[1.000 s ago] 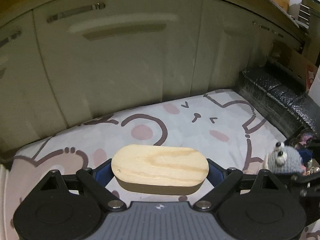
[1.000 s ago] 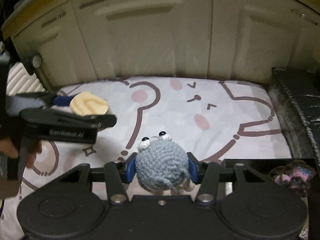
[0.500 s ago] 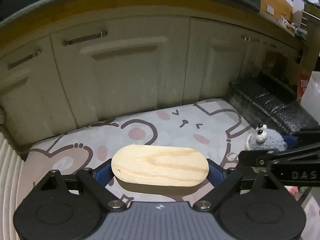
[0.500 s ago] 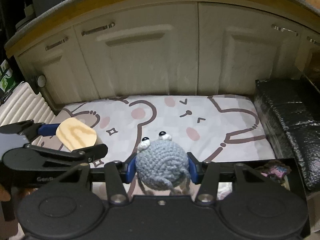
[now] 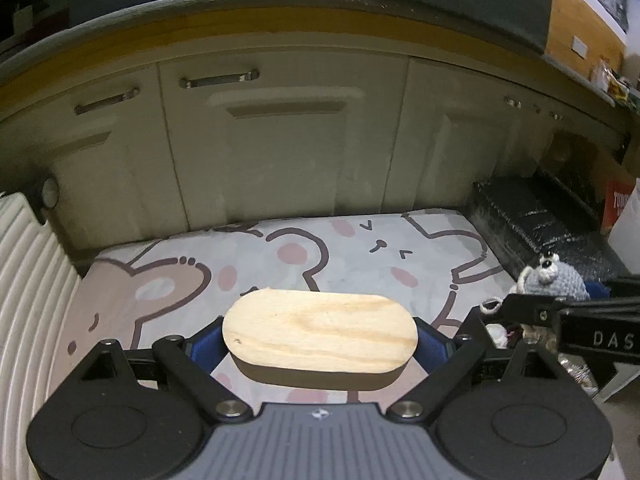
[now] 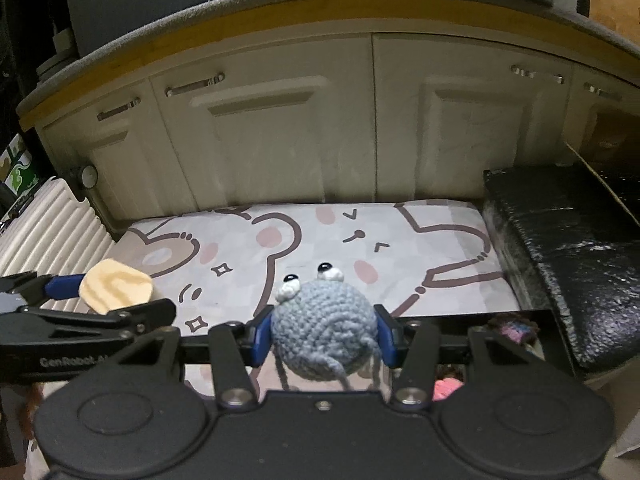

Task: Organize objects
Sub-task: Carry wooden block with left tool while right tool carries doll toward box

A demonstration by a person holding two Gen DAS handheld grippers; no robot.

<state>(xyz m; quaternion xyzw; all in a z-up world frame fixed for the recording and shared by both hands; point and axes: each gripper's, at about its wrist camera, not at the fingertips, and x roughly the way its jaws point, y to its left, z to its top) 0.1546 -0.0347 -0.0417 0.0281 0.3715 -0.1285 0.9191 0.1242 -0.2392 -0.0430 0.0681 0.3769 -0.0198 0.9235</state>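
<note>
Cartoon-print mat (image 5: 352, 256), cream cabinet doors (image 6: 280, 140), black padded block (image 6: 568, 248)

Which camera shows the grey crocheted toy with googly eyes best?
The right wrist view: the grey crocheted toy sits centred, close, between the hand-held gripper's blue pads. The left wrist view shows it small at the right edge.

Two objects held aloft above a cartoon-printed mat

An oval wooden box (image 5: 319, 330), pale pine-grained on its flat lid and dark along its side wall, is held level and lengthwise across, clamped at its two rounded ends above the mat (image 5: 360, 256). A round grey-blue crocheted toy (image 6: 325, 330), topped with two white bulging eyes with black pupils and trailing a knitted strand beneath, is gripped at both sides, upright, also clear of the mat.
</note>
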